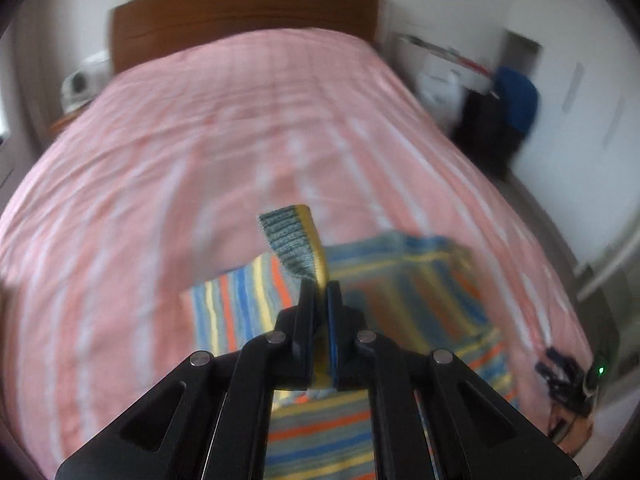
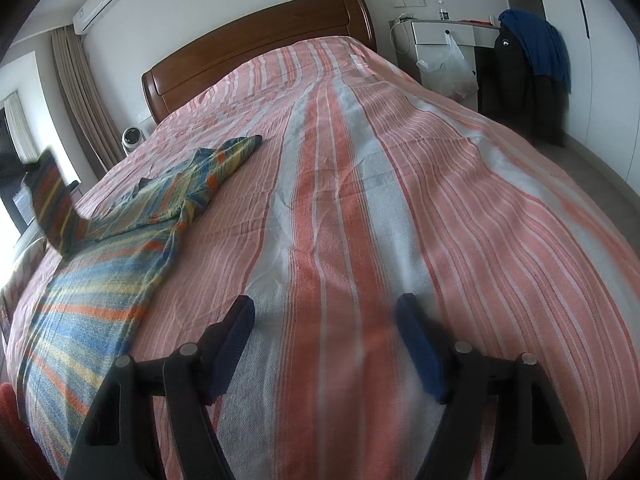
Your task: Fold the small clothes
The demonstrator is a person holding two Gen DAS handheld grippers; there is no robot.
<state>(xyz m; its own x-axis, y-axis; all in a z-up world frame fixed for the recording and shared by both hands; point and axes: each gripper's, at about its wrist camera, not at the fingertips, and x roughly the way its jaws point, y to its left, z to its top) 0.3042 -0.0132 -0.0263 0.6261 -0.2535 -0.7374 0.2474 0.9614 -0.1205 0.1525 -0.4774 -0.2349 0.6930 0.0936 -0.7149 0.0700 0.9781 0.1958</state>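
A striped knit sweater point(image 1: 236, 304) in blue, yellow and orange lies on the pink striped bedspread point(image 1: 180, 140). My left gripper point(image 1: 320, 286) is shut on one sleeve; its ribbed grey-green cuff point(image 1: 288, 236) sticks up past the fingertips, lifted above the sweater's body. The view is blurred. In the right wrist view the sweater point(image 2: 100, 280) lies at the left side of the bed, one sleeve point(image 2: 52, 200) raised at the left edge and the other sleeve point(image 2: 236, 152) stretched toward the headboard. My right gripper point(image 2: 326, 312) is open over bare bedspread point(image 2: 440, 200), holding nothing.
A wooden headboard point(image 2: 260, 40) closes the far end of the bed. Right of the bed stand a white desk point(image 2: 444, 36) with a plastic bag and a chair draped with dark and blue clothes point(image 2: 532, 64). A small fan point(image 2: 131, 138) and curtains stand at the left.
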